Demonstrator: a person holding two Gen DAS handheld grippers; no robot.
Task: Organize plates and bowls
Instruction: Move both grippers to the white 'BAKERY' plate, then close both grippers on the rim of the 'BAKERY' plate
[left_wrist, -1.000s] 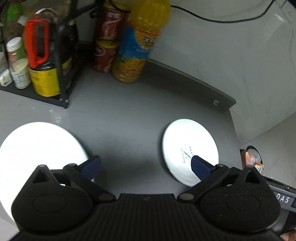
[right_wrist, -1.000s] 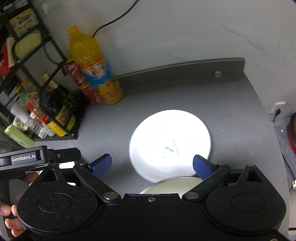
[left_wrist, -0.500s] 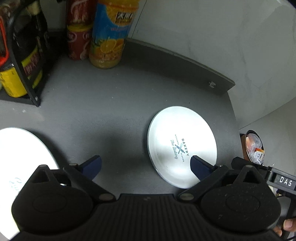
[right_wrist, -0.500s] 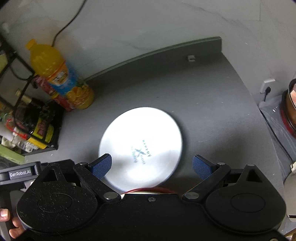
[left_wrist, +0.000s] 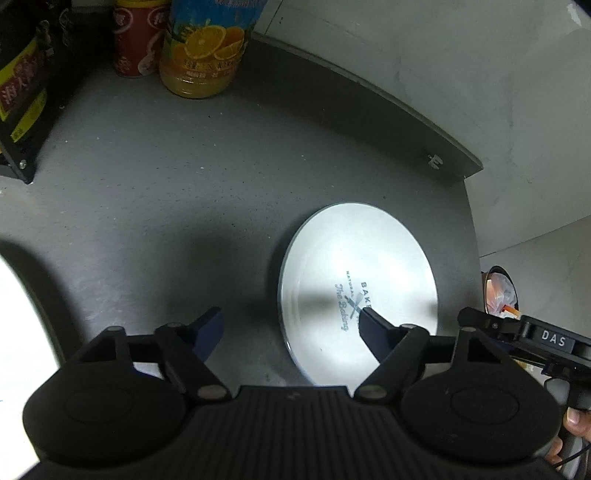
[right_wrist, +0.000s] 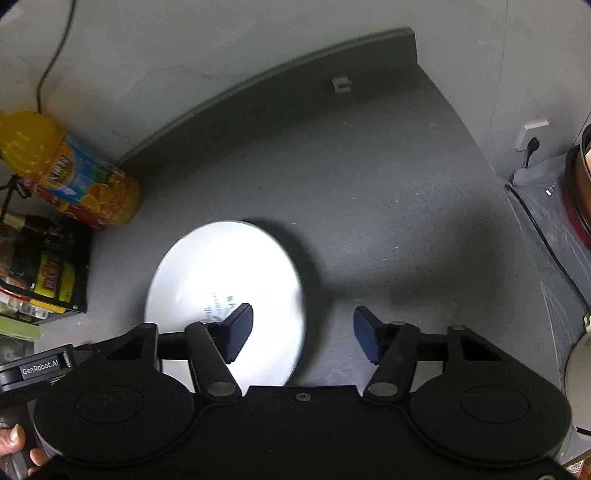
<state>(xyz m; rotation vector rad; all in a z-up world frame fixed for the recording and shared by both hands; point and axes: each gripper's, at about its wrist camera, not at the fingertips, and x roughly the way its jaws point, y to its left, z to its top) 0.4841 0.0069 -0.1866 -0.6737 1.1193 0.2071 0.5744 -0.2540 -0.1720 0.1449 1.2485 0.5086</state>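
The left gripper has its fingers wide apart and empty; a white plate lies flat on the grey counter, under its right fingertip. The right gripper is also spread, the plate under its left fingertip.

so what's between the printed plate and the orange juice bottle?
Nothing: bare grey countertop between the plate and the juice bottle, in both wrist views.
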